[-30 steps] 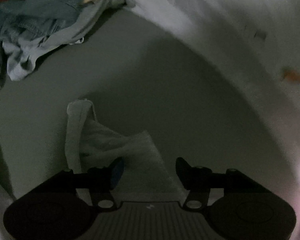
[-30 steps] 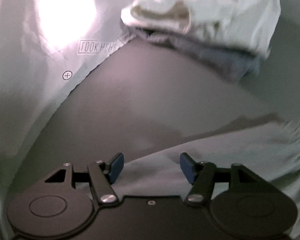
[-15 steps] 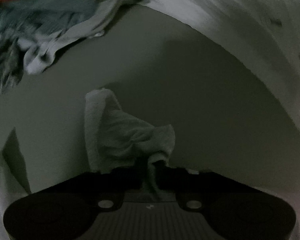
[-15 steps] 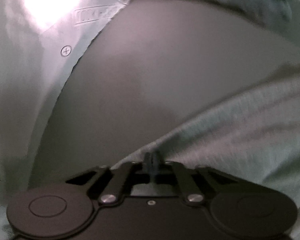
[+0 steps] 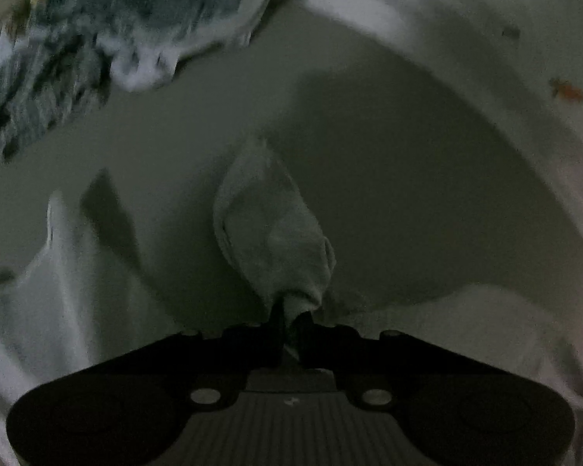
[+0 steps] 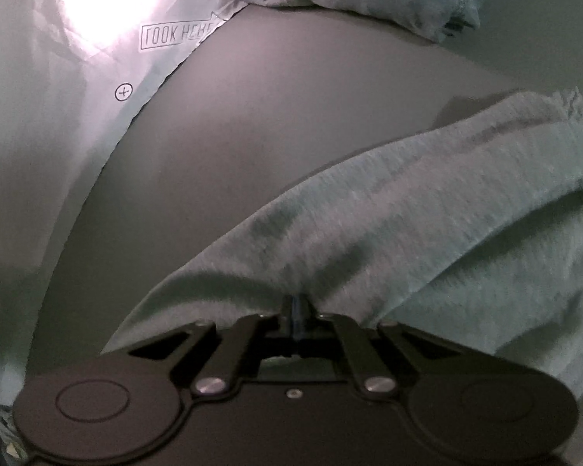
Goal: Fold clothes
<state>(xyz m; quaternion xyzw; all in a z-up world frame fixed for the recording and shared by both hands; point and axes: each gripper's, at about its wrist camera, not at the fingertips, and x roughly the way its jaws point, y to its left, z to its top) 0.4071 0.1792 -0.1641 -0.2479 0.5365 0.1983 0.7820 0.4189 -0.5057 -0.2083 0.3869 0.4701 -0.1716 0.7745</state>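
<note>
Left gripper (image 5: 290, 320) jaws clenched on bunched corner of pale grey garment (image 5: 270, 233), lifted over dark worktop (image 5: 388, 178). Right gripper (image 6: 296, 310) jaws clamped on its opposite edge (image 6: 388, 225). Unfolded clothes pile (image 5: 109, 27) beyond.

Boxed "LOOK HERE" print, mirrored, on pale sheet (image 6: 58, 124); circled plus mark (image 6: 123, 92) below it.

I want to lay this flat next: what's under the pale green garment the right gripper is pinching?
Beyond the pale green garment lies bare dark grey table, so it probably rests on that. Whatever sits directly beneath the cloth is covered. The right gripper has its jaws shut on the edge.
</note>
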